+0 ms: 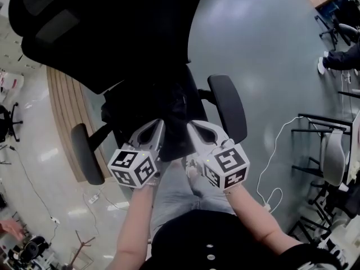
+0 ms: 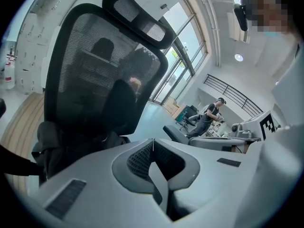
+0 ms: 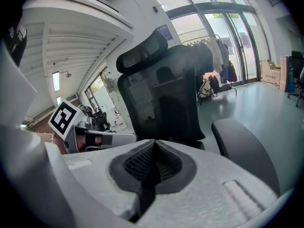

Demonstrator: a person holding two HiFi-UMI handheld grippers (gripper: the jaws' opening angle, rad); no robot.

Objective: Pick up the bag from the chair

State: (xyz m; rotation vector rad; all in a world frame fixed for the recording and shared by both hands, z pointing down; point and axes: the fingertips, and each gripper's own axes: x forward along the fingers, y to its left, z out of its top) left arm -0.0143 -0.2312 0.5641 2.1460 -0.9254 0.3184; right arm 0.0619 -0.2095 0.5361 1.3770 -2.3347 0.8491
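A black bag (image 1: 142, 110) lies slumped on the seat of a black mesh office chair (image 1: 107, 27), seen from above in the head view. In the left gripper view the bag (image 2: 71, 144) is a dark heap under the backrest. Both grippers hover side by side at the seat's front edge and point at the bag. My left gripper (image 1: 159, 124) is shut with nothing in it; its jaws meet at the tip (image 2: 153, 141). My right gripper (image 1: 191, 126) also has its jaws together and empty (image 3: 153, 144). I cannot tell whether either tip touches the bag.
The chair's armrests (image 1: 228, 107) (image 1: 84, 153) flank the grippers. A curved wooden platform (image 1: 61, 103) lies to the left. A white cable (image 1: 275, 151) trails on the floor at the right, beside black frames and a chair (image 1: 329, 153). A person (image 2: 211, 112) stands far off.
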